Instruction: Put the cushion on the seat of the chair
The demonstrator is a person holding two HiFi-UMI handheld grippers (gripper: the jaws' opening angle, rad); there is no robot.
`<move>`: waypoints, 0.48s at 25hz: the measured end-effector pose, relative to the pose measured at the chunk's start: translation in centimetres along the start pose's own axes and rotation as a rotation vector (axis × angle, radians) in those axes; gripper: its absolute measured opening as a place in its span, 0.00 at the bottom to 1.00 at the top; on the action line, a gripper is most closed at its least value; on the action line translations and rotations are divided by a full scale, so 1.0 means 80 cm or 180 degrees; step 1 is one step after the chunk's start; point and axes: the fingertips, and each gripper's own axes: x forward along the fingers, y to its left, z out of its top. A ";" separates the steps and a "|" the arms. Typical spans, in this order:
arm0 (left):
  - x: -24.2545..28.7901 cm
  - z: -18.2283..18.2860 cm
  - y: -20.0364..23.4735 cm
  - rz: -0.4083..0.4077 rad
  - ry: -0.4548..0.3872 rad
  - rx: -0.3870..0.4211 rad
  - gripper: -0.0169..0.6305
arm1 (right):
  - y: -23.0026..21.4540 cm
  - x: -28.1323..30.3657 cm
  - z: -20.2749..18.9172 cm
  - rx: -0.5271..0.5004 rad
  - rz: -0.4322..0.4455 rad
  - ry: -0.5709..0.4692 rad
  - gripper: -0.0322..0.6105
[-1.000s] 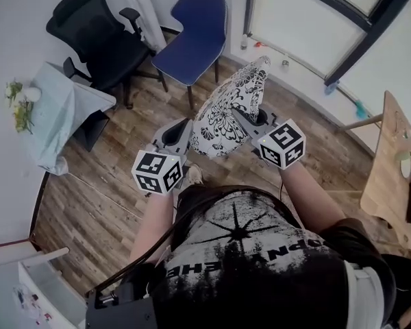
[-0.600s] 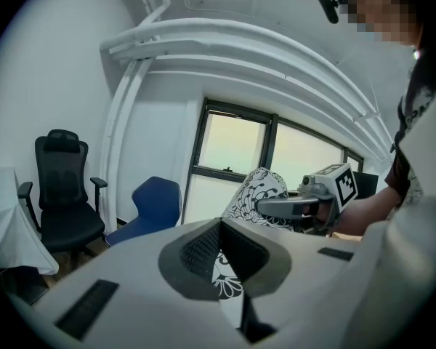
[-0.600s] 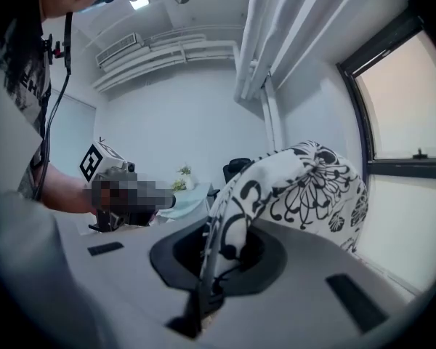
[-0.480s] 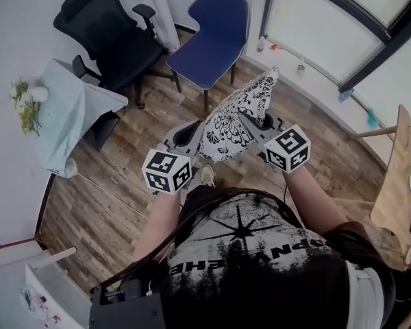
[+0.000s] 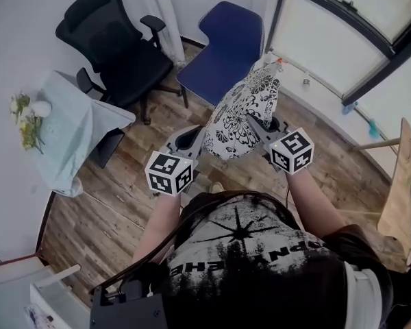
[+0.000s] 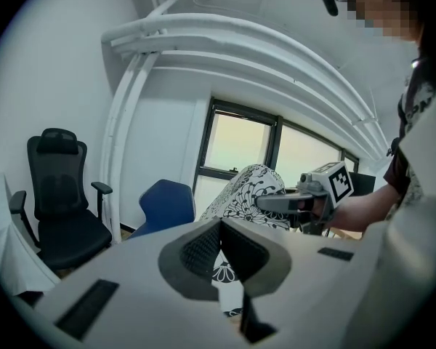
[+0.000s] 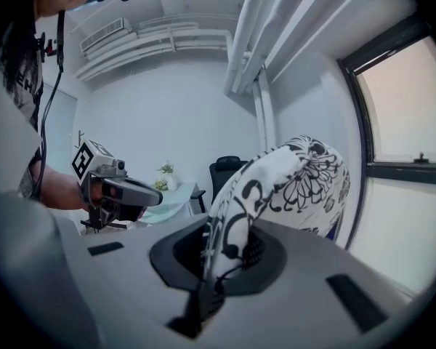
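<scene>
A black-and-white flowered cushion (image 5: 243, 112) hangs in the air between my two grippers, tilted up on edge. My left gripper (image 5: 194, 137) is shut on its lower left edge, where fabric shows under the closed jaws (image 6: 219, 227). My right gripper (image 5: 257, 122) is shut on the right edge, and cloth is pinched between its pads (image 7: 229, 231). The cushion (image 7: 298, 173) bulges up past them. The blue chair (image 5: 225, 53) stands just beyond the cushion with its seat bare. It also shows left of the cushion (image 6: 247, 191) as a blue chair (image 6: 163, 203).
A black office chair (image 5: 116, 46) stands left of the blue one. A small table with a pale cloth (image 5: 68, 125) and flowers (image 5: 27, 115) is at the left wall. A window wall (image 5: 329, 26) runs behind the chairs, and a wooden table edge (image 5: 404, 177) is at the right.
Both grippers have carried the cushion forward toward the blue chair, whose seat is now partly hidden by the cushion's top. Both grips are unchanged.
</scene>
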 end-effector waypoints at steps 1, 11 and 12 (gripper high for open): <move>-0.002 0.001 0.015 -0.0004 0.0007 0.0001 0.05 | 0.002 0.014 0.001 0.0006 -0.0015 0.0008 0.09; 0.012 -0.006 0.079 -0.0109 0.0042 0.0016 0.05 | -0.004 0.070 -0.005 -0.0162 -0.0107 0.0062 0.09; 0.014 -0.007 0.083 -0.0122 0.0052 0.0018 0.05 | -0.004 0.074 -0.006 -0.0120 -0.0107 0.0056 0.09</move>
